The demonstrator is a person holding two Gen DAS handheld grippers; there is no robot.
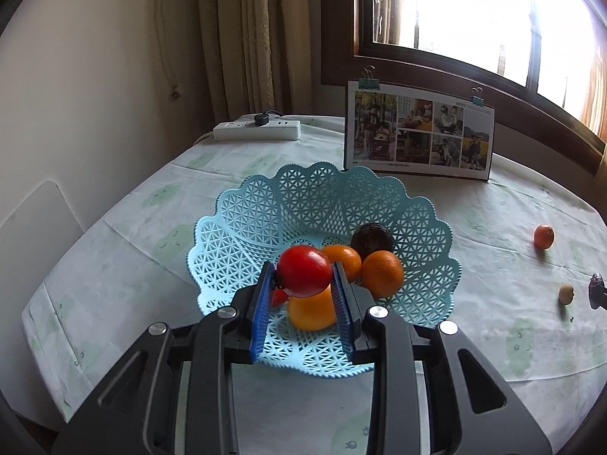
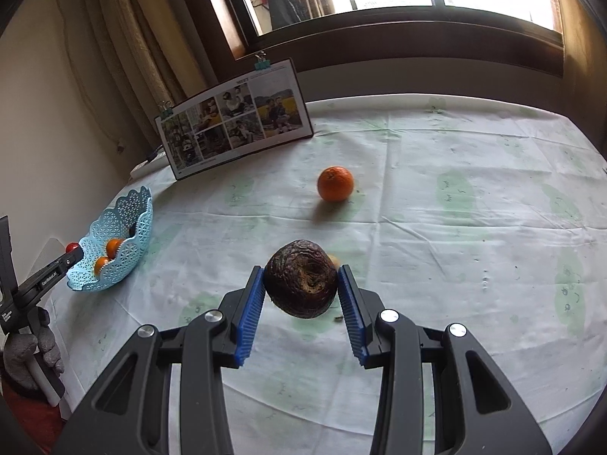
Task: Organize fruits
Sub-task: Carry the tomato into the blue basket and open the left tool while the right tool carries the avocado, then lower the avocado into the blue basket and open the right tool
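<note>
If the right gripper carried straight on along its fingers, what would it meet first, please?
Probably the small pale fruit just behind the held dark wrinkled fruit in the right gripper; the orange lies farther. Depth is unclear.

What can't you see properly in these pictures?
- Left wrist view: the yellow-orange fruit in the light blue lattice plastic basket is partly hidden by the round red tomato held in the left gripper.
- Right wrist view: a small pale round thing peeks from behind the dark wrinkled fruit; too hidden to identify.
</note>
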